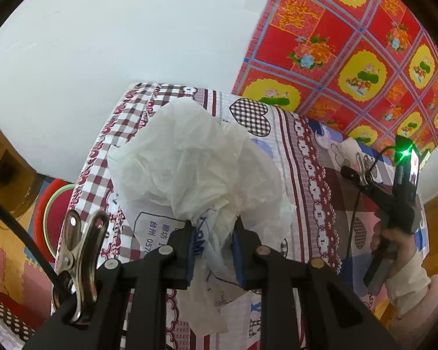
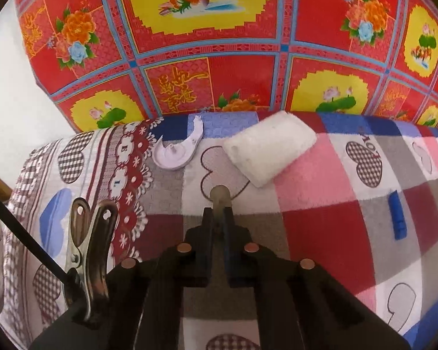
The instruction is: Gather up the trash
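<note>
Two pairs of fingers over a patchwork bed (image 2: 321, 218): left gripper (image 1: 213, 250) pinching a crumpled white plastic bag (image 1: 195, 157); right gripper (image 2: 218, 227) clamped on a small greyish round-headed piece (image 2: 220, 195). Just beyond, white foam block (image 2: 270, 145); farther left, white plastic fragment (image 2: 179, 151); off right, blue strip (image 2: 397, 218).

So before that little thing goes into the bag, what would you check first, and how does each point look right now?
1. Left gripper shut on the white plastic bag: ok.
2. Right gripper shut on the small grey round-ended piece: ok.
3. Bag mouth open to receive it: cannot tell.
4. Bag within the right gripper's reach: cannot tell.
5. Trash left on the patchwork bedcover: white foam block, white curved plastic piece, blue rectangular piece: not ok.
</note>
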The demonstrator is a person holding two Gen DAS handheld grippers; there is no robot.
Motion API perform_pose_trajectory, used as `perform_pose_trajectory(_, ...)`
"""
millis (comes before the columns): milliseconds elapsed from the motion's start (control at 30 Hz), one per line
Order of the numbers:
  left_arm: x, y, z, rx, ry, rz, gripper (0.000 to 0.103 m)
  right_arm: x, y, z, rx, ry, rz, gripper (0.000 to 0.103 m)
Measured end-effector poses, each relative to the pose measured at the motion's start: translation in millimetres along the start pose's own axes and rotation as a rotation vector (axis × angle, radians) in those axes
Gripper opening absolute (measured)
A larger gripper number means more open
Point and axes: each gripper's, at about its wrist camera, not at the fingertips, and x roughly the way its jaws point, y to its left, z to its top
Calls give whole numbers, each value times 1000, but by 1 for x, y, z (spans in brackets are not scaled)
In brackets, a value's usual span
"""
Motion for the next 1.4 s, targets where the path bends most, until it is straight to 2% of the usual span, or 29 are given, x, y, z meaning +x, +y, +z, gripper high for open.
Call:
perform_pose_trajectory(267, -14, -9, -6, -45, -32, 36, 22, -49, 4, -24, -56, -27, 120, 7)
perform_pose_trajectory(667, -52, -10, -29, -135, -108, 98, 22, -111, 59, -48, -233, -68, 302, 7)
perform_pose_trajectory(1067, -77, 28, -54, -259, -147, 184, 22, -134, 126, -58, -380, -65, 438, 7)
perform_pose_trajectory(1400, -91, 85, -74, -364, -158, 233, 22, -137, 197, -70, -478, -36, 509, 7)
